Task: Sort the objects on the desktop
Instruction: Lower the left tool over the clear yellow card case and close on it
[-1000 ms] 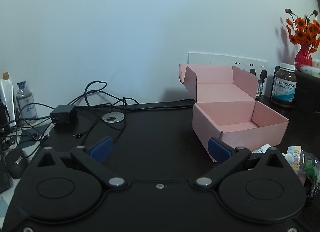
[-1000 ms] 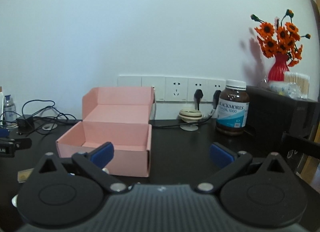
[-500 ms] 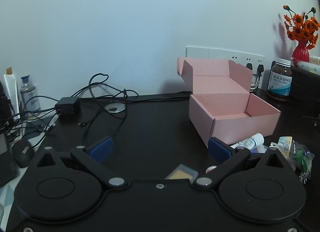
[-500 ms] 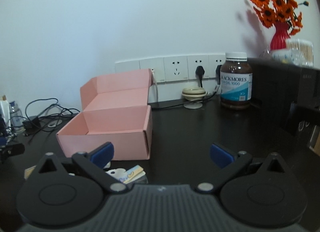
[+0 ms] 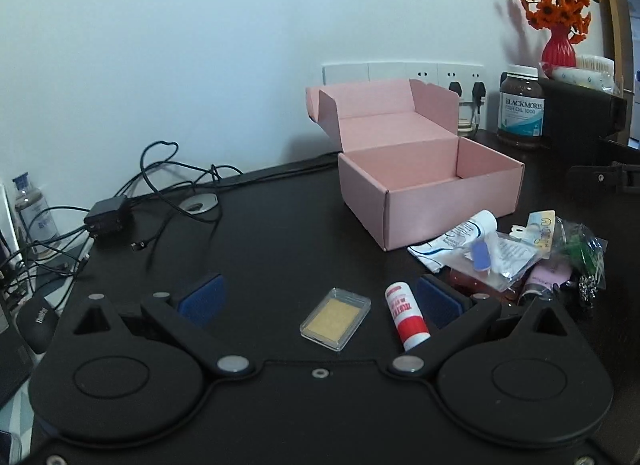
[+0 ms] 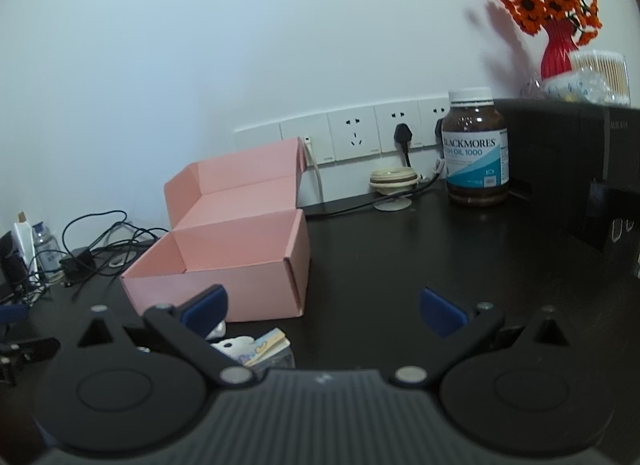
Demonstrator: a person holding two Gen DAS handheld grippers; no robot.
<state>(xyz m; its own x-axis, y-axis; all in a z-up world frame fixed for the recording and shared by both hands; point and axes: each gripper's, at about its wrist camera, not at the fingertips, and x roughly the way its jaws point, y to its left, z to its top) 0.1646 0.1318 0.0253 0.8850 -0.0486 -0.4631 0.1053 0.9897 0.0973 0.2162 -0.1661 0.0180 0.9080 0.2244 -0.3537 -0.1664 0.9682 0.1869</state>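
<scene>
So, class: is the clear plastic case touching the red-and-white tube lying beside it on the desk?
Apart. The left wrist view shows a strip of bare dark desk between the clear plastic case and the red-and-white tube.

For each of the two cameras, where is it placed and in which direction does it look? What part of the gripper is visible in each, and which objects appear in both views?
Left wrist: sits on the left gripper, looking forward and down over the desk at the clear case, the red-and-white tube and the pink box; both open fingers show.
Right wrist: sits on the right gripper, looking toward the wall sockets; both open fingers show.
Shared: the pink box, the Blackmores bottle, the red vase.
</scene>
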